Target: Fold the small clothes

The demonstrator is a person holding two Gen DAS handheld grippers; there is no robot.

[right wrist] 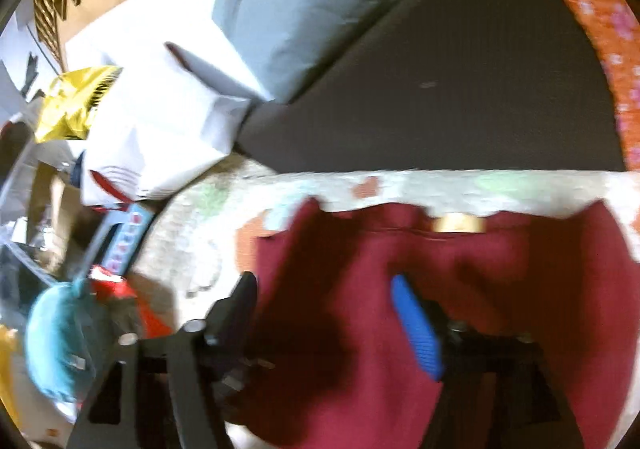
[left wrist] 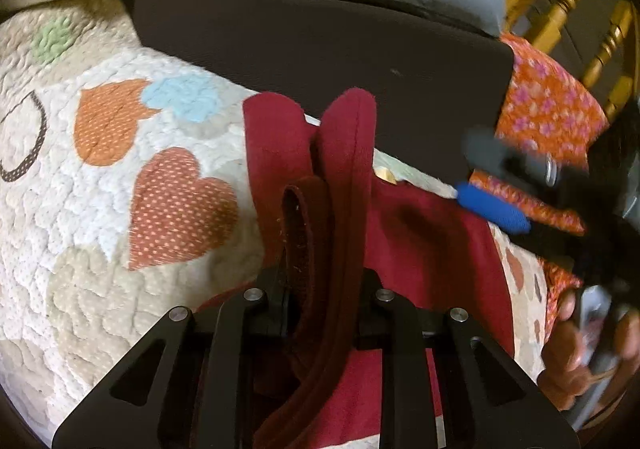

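Folding maroon garment (left wrist: pixel 420 241) on heart-patterned quilt (left wrist: pixel 100 209): left gripper (left wrist: pixel 326 289) clamped on bunched hem; right gripper (right wrist: pixel 324 313) jaws apart, empty, above cloth. Next: carry fold across.

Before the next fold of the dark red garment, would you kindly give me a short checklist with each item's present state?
1. Left gripper clamped on the dark red garment: ok, a bunched fold sits between its jaws.
2. Right gripper released: ok, jaws apart above the cloth.
3. Garment lying flat: not ok, a raised fold.
4. Garment on the quilt: ok.
5. Edges aligned: cannot tell, blurred.
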